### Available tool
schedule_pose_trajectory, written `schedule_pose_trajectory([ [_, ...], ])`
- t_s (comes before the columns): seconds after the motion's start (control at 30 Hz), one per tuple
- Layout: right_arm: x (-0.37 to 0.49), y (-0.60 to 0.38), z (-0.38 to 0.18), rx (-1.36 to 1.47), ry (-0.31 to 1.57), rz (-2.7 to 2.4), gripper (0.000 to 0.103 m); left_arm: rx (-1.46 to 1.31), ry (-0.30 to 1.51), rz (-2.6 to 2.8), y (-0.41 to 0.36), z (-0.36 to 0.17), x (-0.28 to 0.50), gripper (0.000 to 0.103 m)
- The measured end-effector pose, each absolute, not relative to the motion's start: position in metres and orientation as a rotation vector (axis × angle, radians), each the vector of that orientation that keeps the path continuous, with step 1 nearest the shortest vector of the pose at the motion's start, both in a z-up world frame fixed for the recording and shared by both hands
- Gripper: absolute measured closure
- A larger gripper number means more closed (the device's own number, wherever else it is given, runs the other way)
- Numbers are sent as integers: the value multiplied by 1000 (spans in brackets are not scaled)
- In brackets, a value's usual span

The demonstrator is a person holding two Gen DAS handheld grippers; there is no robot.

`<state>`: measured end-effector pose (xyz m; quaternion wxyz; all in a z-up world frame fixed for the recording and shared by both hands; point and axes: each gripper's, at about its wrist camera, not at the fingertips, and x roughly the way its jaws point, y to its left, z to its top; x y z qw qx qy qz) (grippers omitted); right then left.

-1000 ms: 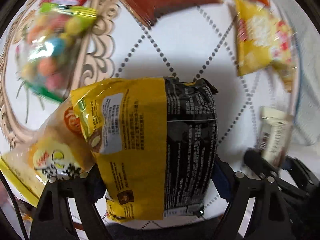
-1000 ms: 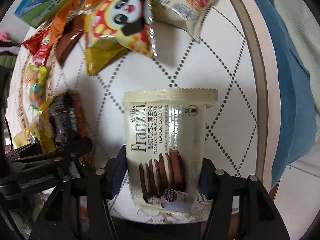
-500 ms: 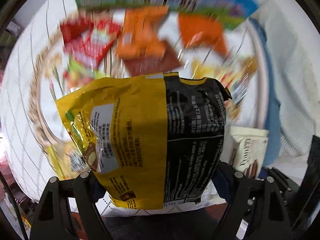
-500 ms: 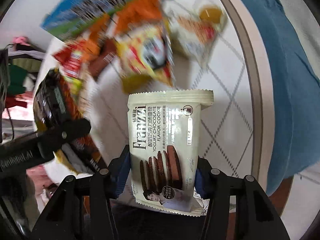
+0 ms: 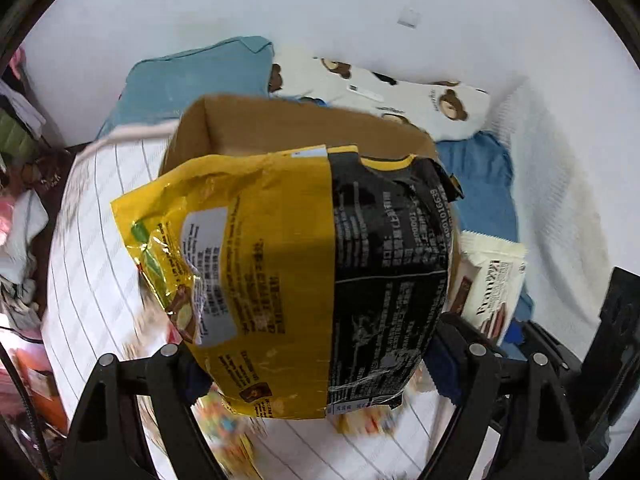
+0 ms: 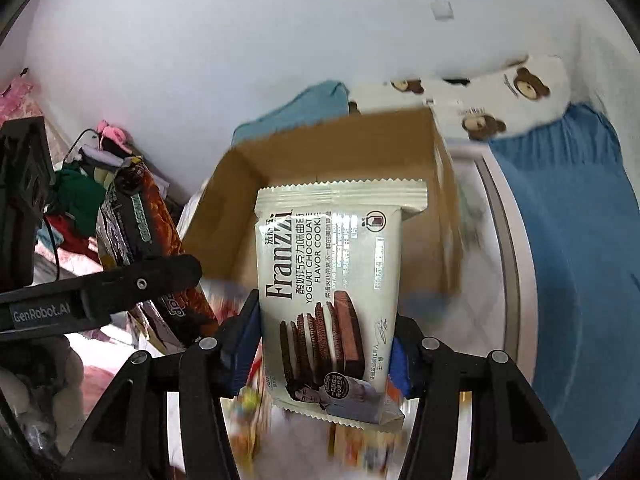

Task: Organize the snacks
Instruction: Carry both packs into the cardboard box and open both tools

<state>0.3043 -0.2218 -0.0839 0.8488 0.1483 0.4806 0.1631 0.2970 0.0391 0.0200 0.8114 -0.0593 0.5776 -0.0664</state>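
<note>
My left gripper (image 5: 316, 372) is shut on a yellow and black snack bag (image 5: 304, 272), held up in the air in front of an open cardboard box (image 5: 280, 124). My right gripper (image 6: 320, 340) is shut on a cream Franzzi cookie packet (image 6: 332, 288), also lifted, with the same cardboard box (image 6: 328, 152) behind it. The cookie packet (image 5: 492, 284) shows at the right of the left wrist view. The snack bag (image 6: 148, 240) and a left finger (image 6: 120, 288) show at the left of the right wrist view.
The box stands on a round table with a white patterned cloth (image 5: 96, 216). Blurred snack packets (image 6: 248, 420) lie on it below the grippers. Behind are a light blue pillow (image 5: 192, 80), a bear-print pillow (image 5: 400, 88), a blue cloth (image 6: 568, 216) and a white wall (image 6: 240, 40).
Both grippers rose from the table with their packets and tilted up. The view went from the snacks on the cloth to the cardboard box and the wall.
</note>
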Motion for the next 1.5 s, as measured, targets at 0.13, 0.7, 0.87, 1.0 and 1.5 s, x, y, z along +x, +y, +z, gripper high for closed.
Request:
schedule_pose_trajectory([
  [0.13, 382, -205, -101, 291, 1053, 349, 46, -84, 1325, -96, 44, -26, 370, 18],
  [0.7, 508, -176, -206, 290, 1289, 336, 40, -60, 1571, -88, 21, -128, 478, 15],
  [0.87, 516, -172, -216, 265, 1357, 317, 7, -60, 1551, -84, 28, -127, 477, 7],
  [1.0, 514, -170, -210, 242, 1373, 284, 7, -51, 1511, -63, 34, -122, 477, 5],
  [1.5, 462, -181, -175, 206, 1375, 191, 7, -54, 1383, -32, 45, -86, 421, 5],
])
